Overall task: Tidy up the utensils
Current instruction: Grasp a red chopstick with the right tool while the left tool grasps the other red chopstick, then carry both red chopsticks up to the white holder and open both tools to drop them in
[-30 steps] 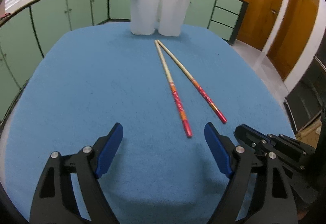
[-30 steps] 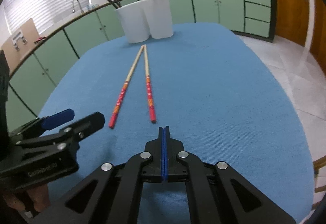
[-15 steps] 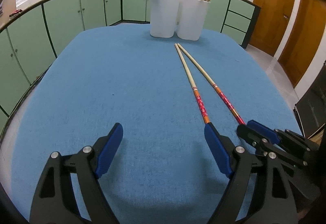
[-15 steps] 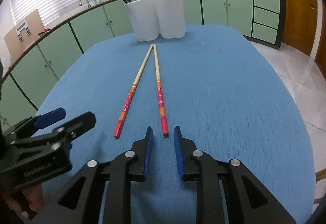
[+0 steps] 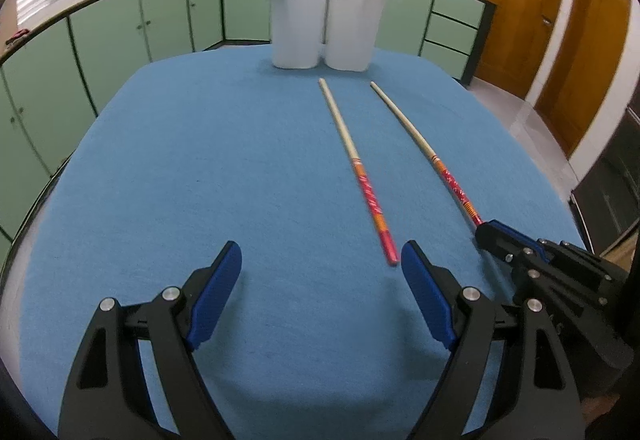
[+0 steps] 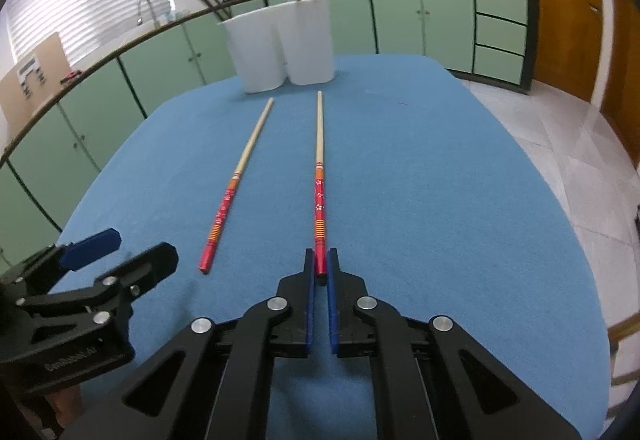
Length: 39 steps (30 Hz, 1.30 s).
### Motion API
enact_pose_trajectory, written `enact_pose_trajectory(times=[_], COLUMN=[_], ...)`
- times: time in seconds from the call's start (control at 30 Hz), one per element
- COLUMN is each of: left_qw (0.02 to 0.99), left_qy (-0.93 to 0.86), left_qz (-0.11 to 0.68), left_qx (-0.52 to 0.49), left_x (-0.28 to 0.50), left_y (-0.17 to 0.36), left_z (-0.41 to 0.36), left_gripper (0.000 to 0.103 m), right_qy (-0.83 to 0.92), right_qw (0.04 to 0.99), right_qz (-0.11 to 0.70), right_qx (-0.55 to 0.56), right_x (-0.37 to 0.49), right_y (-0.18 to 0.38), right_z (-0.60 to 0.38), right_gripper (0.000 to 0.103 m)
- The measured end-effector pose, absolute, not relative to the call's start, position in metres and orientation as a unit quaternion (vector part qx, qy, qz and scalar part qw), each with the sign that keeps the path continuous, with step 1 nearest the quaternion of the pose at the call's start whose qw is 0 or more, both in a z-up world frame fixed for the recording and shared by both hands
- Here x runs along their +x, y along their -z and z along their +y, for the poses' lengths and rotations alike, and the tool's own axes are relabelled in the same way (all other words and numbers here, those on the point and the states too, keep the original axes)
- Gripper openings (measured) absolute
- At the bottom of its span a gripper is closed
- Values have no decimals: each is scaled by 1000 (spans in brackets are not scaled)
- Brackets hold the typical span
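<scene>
Two red-handled chopsticks lie on the blue table cloth [image 5: 160, 180]. The left chopstick [image 5: 358, 170] [image 6: 236, 184] ends just ahead of my left gripper's right finger. My left gripper [image 5: 320, 264] is open and empty. My right gripper [image 6: 319, 264] [image 5: 492, 234] is nearly closed around the red end of the right chopstick [image 6: 319, 176] [image 5: 430, 156], whose tip sits between the blue pads. A white two-part holder [image 5: 326, 28] [image 6: 280, 44] with chopsticks stands at the far end.
Green cabinets [image 5: 120, 36] curve around the table's far side. Wooden doors [image 5: 560, 12] stand at the right. The table's right edge drops to a tiled floor [image 6: 580, 144].
The right gripper opened from shut, moved forward and narrowed around the right chopstick's red end. The chopsticks' far tips have spread apart. The left gripper stayed open.
</scene>
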<state>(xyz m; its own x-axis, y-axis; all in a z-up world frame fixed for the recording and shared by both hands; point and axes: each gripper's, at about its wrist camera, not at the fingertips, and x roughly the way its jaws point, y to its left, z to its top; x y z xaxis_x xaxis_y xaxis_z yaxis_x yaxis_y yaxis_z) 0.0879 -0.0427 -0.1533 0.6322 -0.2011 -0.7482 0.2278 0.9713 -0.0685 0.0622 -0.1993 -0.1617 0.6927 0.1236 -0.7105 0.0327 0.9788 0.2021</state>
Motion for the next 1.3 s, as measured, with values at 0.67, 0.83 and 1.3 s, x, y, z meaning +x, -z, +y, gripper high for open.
enact_pose_trajectory(times=[0.67, 0.83, 1.3], left_qw=[901, 902, 939], left_qy=[124, 127, 115], left_qz=[413, 412, 319], left_qx=[36, 26, 64], left_x=[88, 90, 70], left_y=[167, 165, 96], left_z=[-77, -73, -61], left_gripper=[6, 5, 5], right_qy=[-11, -10, -8], right_qw=[916, 917, 939], right_qz=[380, 378, 329], right_qx=[126, 128, 96], right_x=[52, 51, 45], right_y=[157, 156, 103], right_z=[-224, -225, -226], right_gripper=[5, 5, 5])
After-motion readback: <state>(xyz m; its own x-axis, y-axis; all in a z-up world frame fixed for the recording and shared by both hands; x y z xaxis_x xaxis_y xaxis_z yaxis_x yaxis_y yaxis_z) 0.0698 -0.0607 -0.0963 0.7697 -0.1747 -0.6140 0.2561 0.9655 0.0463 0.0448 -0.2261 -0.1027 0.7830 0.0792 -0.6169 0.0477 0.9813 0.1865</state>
